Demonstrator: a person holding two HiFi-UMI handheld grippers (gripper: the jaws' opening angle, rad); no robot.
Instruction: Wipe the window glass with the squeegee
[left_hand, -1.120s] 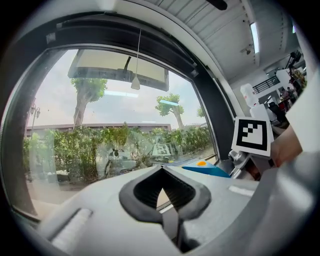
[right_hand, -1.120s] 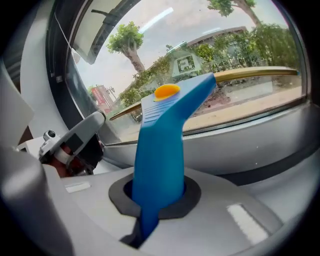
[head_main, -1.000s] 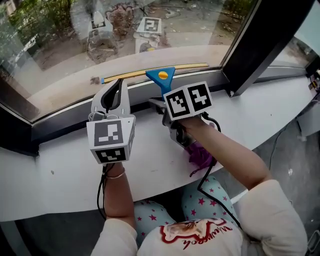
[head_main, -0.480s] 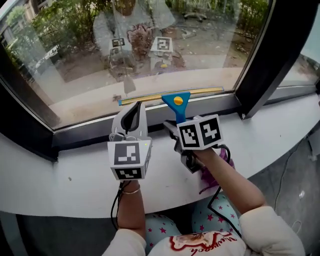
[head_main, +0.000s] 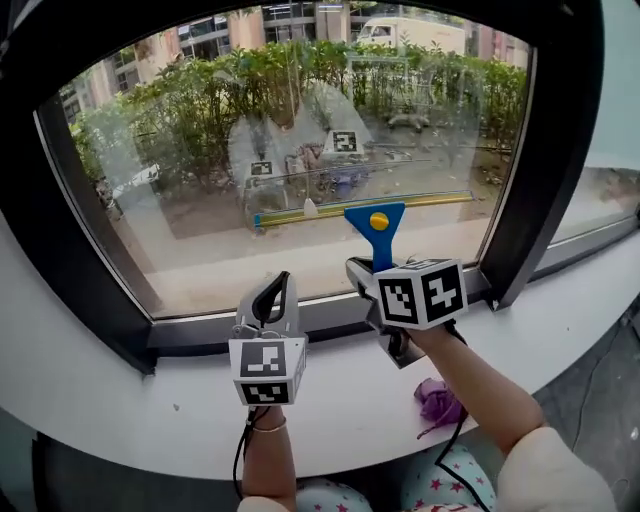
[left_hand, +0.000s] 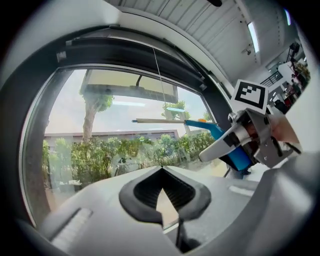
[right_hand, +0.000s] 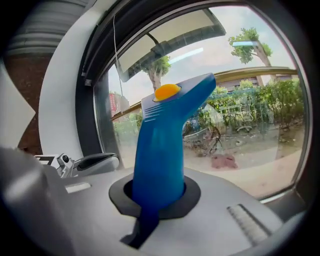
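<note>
The right gripper (head_main: 368, 274) is closed tightly on the blue handle of the squeegee (head_main: 377, 232). In the right gripper view the handle (right_hand: 159, 165) fills the space between the two jaws and rises out of them, leaning a little toward the pane. The squeegee has a round orange button (head_main: 379, 220) on its head. Its long yellowish blade (head_main: 360, 208) lies horizontal against the window glass (head_main: 300, 110), in the lower half of the pane.

The left gripper (head_main: 281, 282) is just left of the squeegee and lower than the blade, apart from it. Its jaws meet at the tips and hold nothing; only a small diamond-shaped opening is left behind the tips. It points toward the glass.

Below the squeegee a white sill (head_main: 150, 400) runs along the bottom of the black window frame (head_main: 545, 150). A purple cloth (head_main: 438, 400) shows at the near edge of this sill, below and to the right of the squeegee, under the right forearm. Beyond the squeegee, through the glass, there are green bushes (head_main: 200, 130). A pale reflection of the person and of the two marker cubes shows in the glass just above the blade.
</note>
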